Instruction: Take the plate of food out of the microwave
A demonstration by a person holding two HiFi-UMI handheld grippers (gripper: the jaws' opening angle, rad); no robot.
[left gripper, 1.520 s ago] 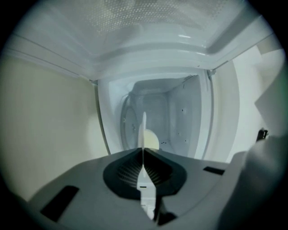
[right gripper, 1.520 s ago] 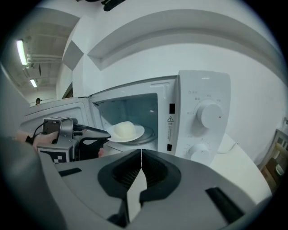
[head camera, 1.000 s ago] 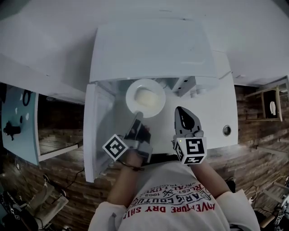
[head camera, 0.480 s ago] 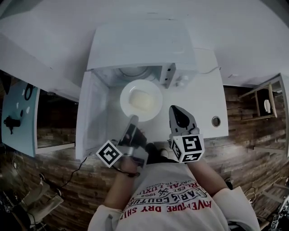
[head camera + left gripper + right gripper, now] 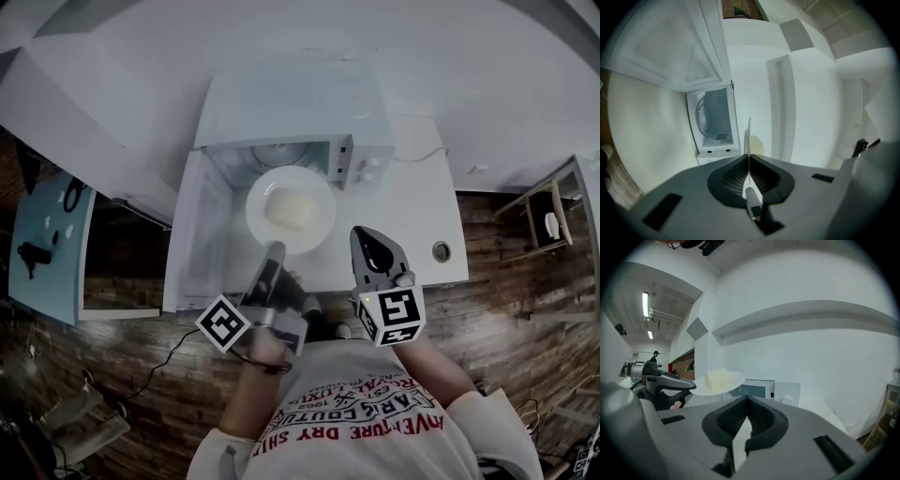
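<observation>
1. While clear of the cavity, held up just in front of the open microwave: a white plate with a pale, rounded lump of food at its middle.
2. Gripped at the near rim by the left gripper, fingers clamped on the plate's edge. Seen edge-on as a thin white line between those fingers in the left gripper view.
3. Roughly level and raised off the bench in the right gripper view, with the white wall behind it and the microwave lower down beyond.
4. Just right of the plate, near it but apart from it: the right gripper, fingers pressed together with nothing between them, pointing toward the microwave's right side.
5. Behind the plate, a round glass turntable inside the cavity. Door swung wide open on the left, and two knobs on the panel at the right of the opening.
6. White bench beneath microwave and plate alike, with a small round hole toward its front right corner.
7. Marker cubes at the rear of both grippers, close to the person's pale printed shirt.
8. Brown wood-plank floor below the front edge of the bench on either side.
</observation>
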